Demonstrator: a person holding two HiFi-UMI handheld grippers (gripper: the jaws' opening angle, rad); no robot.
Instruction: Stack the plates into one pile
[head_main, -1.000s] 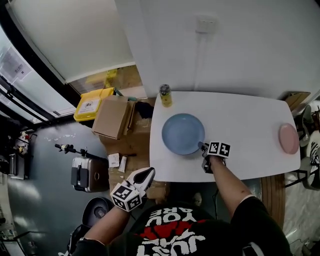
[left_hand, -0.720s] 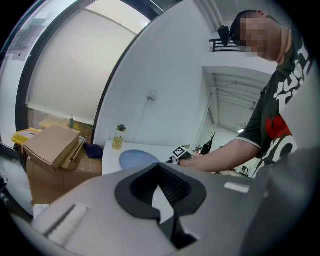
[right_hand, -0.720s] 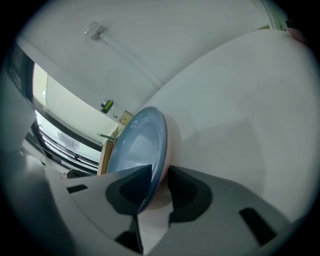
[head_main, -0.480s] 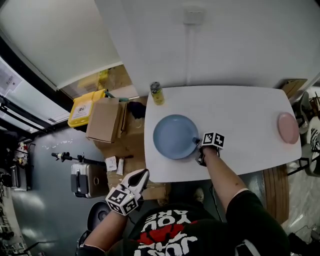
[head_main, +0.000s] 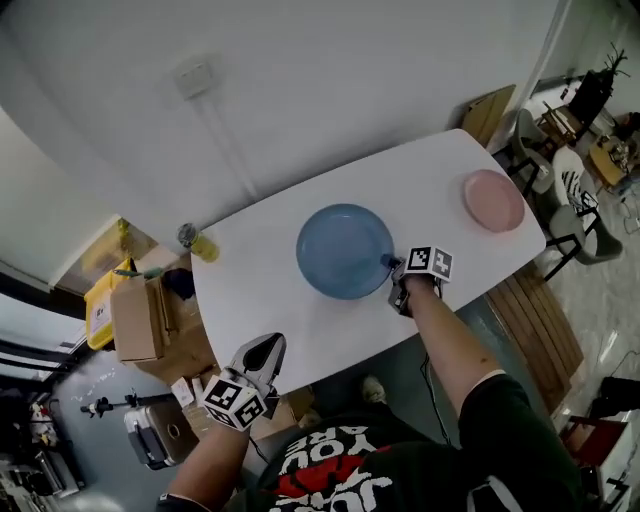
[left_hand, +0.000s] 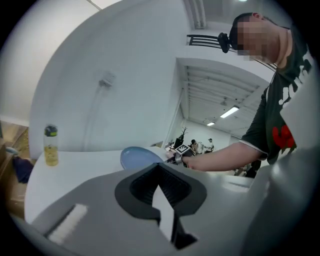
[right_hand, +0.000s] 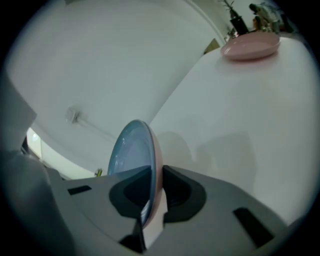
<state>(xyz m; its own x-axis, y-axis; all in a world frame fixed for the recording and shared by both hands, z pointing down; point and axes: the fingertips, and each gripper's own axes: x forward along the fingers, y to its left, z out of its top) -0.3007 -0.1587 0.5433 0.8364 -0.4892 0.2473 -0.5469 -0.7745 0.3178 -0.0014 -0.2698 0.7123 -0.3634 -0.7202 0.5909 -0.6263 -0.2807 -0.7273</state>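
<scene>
White wall is backing a long white bench (head_main: 440, 200), and the work is sitting on that bench. I am gripping the round blue plate (head_main: 345, 250) near the bench's middle. My right gripper (head_main: 392, 268) is at the plate's near-right rim. Its fingers have just been closing and are pinching that rim between them, as the right gripper view shows. Whether the plate is clear of the bench I cannot tell. The round pink plate (head_main: 493, 200) is lying well apart, near the bench's right end. My left gripper (head_main: 262, 352) is hovering off the bench's near-left edge, its fingers pressed together on nothing. I am judging this to be the pick-up-and-carry step. Next I am needing to keep the pinch firm and the blue plate level. Then I am needing to carry it rightward over the pink plate and lower it centred before letting go.
</scene>
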